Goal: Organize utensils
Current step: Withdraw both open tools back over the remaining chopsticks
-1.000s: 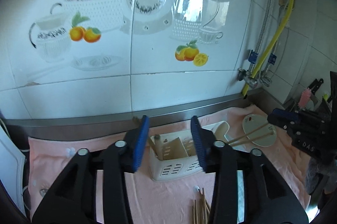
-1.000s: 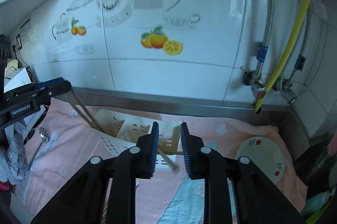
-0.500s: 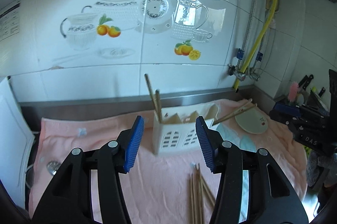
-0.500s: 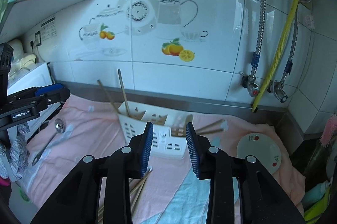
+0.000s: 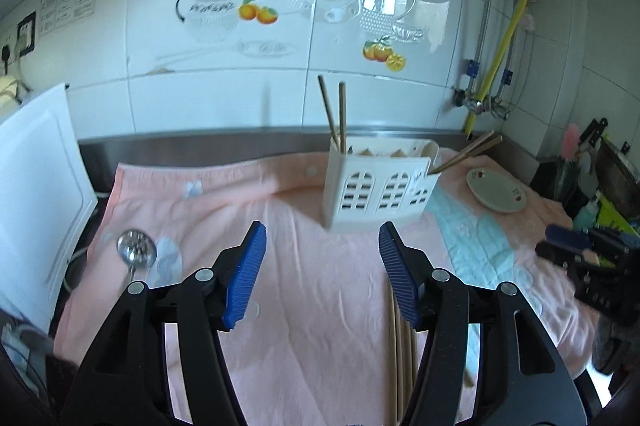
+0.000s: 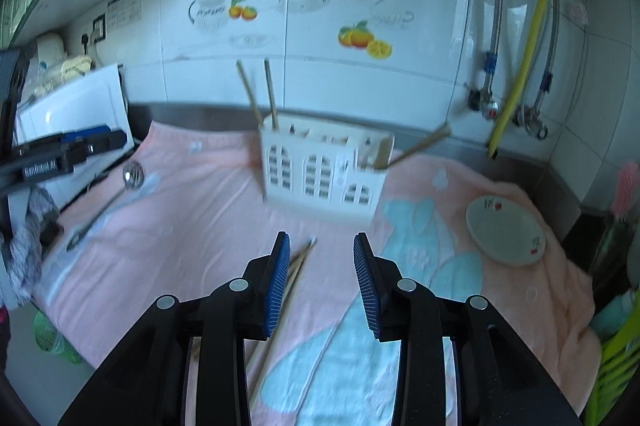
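A white utensil caddy (image 5: pixel 380 181) (image 6: pixel 324 171) stands on a pink towel (image 5: pixel 280 226). Two chopsticks (image 5: pixel 334 113) (image 6: pixel 260 93) stand in its left compartment and two more (image 5: pixel 468 149) (image 6: pixel 420 145) lean out of its right end. Several loose chopsticks (image 5: pixel 400 358) (image 6: pixel 288 278) lie on the towel in front. A metal slotted spoon (image 5: pixel 134 252) (image 6: pixel 104 201) lies at the left. My left gripper (image 5: pixel 320 274) is open and empty, in front of the caddy. My right gripper (image 6: pixel 320 278) is open and empty over the loose chopsticks.
A small white plate (image 5: pixel 496 191) (image 6: pixel 506 234) sits on the towel at the right. A white board (image 5: pixel 36 185) leans at the left. Pipes and a yellow hose (image 6: pixel 524 37) run down the tiled wall. A green rack (image 6: pixel 616 354) stands at the far right.
Both grippers have pulled back and up from the caddy and opened wider. The chopsticks they placed now stand in the caddy. The spoon and loose chopsticks have come into view.
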Tool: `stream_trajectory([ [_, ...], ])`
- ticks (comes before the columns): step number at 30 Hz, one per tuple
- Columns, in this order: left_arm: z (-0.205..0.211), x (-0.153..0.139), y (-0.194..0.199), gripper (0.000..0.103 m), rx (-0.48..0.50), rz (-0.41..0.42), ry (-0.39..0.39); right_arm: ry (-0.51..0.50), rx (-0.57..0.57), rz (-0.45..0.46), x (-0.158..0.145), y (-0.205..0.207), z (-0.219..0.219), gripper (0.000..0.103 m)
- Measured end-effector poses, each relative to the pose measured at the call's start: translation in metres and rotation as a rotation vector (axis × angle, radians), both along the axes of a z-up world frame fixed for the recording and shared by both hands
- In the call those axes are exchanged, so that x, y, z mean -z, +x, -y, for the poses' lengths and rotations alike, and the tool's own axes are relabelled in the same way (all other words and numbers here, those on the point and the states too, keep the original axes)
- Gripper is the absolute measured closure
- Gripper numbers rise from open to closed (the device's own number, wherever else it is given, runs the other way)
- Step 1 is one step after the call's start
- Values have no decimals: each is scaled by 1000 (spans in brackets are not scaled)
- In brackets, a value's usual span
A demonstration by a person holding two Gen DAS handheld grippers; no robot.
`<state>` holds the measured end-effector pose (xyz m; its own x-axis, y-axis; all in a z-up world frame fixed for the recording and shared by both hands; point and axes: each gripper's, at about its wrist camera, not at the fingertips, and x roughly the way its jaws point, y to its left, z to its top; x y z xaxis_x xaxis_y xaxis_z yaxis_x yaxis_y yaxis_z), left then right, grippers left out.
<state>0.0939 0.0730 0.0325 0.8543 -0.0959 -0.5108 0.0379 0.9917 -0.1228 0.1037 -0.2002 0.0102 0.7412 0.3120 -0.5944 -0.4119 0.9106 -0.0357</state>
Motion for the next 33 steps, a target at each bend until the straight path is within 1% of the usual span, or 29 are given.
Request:
stream_trajectory([
  [3, 0, 11, -8, 42, -7, -13, 9, -13, 6, -16, 20, -14, -3, 70],
  [7, 1, 25, -16, 36, -16, -29, 20, -7, 6, -50, 42, -26, -7, 70],
  [10, 2, 35, -21, 36, -14, -47, 12, -11, 7, -75, 60, -33, -12, 70],
  [14, 3, 48, -26, 36, -9, -74, -1, 12, 13, -136, 85, -34, -15, 71],
  [18, 5, 60, -32, 36, -11, -97, 6, 33, 17, -185, 104, -30, -19, 71],
  [24, 2, 72, -40, 36, -17, -122, -12, 36, 29, -221, 123, -23, -26, 77],
  [26, 2, 76, -42, 36, -20, -131, -14, 40, 30, -233, 126, -20, -27, 82],
  [33, 1, 93, -46, 36, -20, -171, -34, 47, 34, -256, 133, -15, -31, 85],
])
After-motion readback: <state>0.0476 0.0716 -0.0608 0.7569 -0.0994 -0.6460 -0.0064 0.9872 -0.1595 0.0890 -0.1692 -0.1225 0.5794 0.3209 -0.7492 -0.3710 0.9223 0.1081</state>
